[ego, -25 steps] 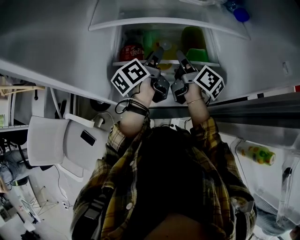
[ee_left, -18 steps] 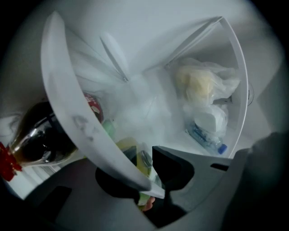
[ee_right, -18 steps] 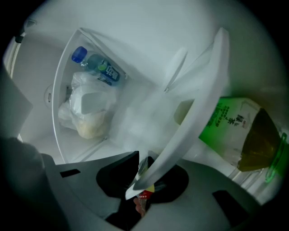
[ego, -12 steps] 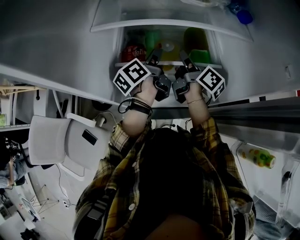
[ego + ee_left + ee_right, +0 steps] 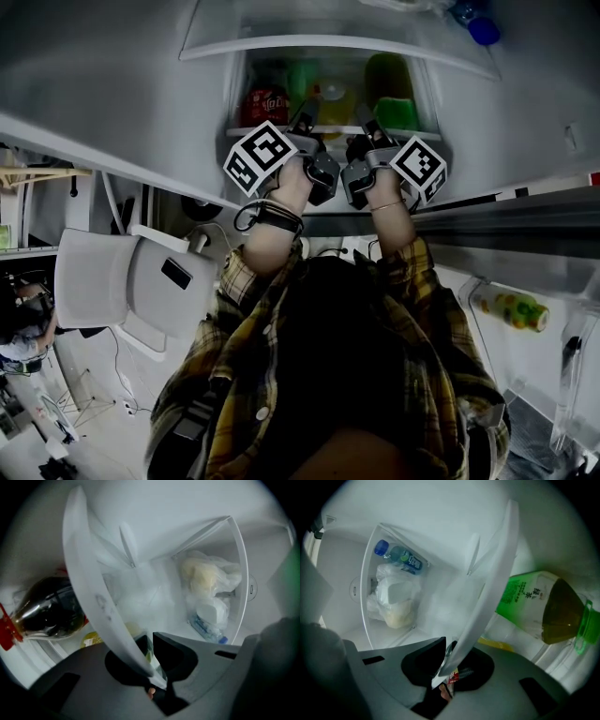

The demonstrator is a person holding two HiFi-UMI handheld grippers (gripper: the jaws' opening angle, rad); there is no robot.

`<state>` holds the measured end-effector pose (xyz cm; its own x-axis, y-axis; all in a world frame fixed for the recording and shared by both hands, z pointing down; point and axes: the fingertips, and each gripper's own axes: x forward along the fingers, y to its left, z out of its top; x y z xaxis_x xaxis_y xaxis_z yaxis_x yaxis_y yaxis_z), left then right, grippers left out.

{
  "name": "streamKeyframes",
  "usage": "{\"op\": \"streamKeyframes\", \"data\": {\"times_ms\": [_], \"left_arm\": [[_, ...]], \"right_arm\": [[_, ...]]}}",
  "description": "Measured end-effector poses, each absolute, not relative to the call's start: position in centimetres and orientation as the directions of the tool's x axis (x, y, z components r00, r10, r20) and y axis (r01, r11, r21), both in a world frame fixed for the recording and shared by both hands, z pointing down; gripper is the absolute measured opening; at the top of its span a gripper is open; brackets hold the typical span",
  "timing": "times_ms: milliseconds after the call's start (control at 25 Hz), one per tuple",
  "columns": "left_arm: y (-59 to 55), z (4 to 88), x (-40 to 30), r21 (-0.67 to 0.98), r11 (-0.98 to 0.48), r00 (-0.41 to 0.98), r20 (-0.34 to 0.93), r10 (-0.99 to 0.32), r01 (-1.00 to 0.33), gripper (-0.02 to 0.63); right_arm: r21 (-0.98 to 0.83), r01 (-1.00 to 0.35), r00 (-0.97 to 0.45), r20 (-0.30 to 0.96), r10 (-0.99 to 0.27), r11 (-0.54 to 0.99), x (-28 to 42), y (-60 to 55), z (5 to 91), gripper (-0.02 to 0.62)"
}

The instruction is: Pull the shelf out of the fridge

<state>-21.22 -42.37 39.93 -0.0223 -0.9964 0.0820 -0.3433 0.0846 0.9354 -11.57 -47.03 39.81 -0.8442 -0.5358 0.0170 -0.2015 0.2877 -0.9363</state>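
Both jaw sets, left gripper (image 5: 149, 641) and right gripper (image 5: 449, 646), are closing across the shelf (image 5: 93, 592) front rim; likely rigid, slick, breakable: pull evenly, level.

Yellow plaid shirt (image 5: 234, 328), black wrist strap (image 5: 267, 216), thin bracelet (image 5: 389, 202).

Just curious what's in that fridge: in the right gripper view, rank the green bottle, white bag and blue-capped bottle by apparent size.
1. Green bottle: largest, though it is nearest the camera, which may exaggerate it.
2. White bag.
3. Blue-capped bottle: smallest.
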Motion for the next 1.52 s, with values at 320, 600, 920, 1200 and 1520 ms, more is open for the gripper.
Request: {"op": "streamKeyframes", "data": {"times_ms": [320, 600, 920, 1200, 1520], "left_arm": [[-40.3, 39.9, -20.1, 0.950, 0.071, -0.015, 0.070, -0.997, -0.304, 0.043], [-39.0, 39.7, -19.3, 0.949, 0.062, -0.011, 0.062, -0.998, -0.309, 0.043], [-36.7, 40.0, -17.7, 0.947, 0.041, 0.000, 0.043, -0.999, -0.318, 0.043], [-34.8, 39.9, -16.4, 0.946, 0.015, 0.016, 0.021, -1.000, -0.323, 0.043], [-32.6, 39.1, -15.1, 0.944, -0.020, 0.032, -0.010, -0.999, -0.329, 0.043]], "right_arm": [[-0.935, -0.202, -0.853, 0.022, -0.522, 0.292, -10.5, -45.1, 39.8, 0.058], [-0.931, -0.208, -0.856, 0.024, -0.517, 0.301, -9.8, -43.8, 39.6, 0.058], [-0.927, -0.198, -0.864, 0.013, -0.503, 0.317, -8.2, -41.4, 40.0, 0.058], [-0.922, -0.182, -0.875, -0.006, -0.484, 0.341, -7.1, -39.4, 39.6, 0.059], [-0.922, -0.152, -0.882, -0.035, -0.470, 0.355, -6.1, -37.2, 38.7, 0.060]]}}
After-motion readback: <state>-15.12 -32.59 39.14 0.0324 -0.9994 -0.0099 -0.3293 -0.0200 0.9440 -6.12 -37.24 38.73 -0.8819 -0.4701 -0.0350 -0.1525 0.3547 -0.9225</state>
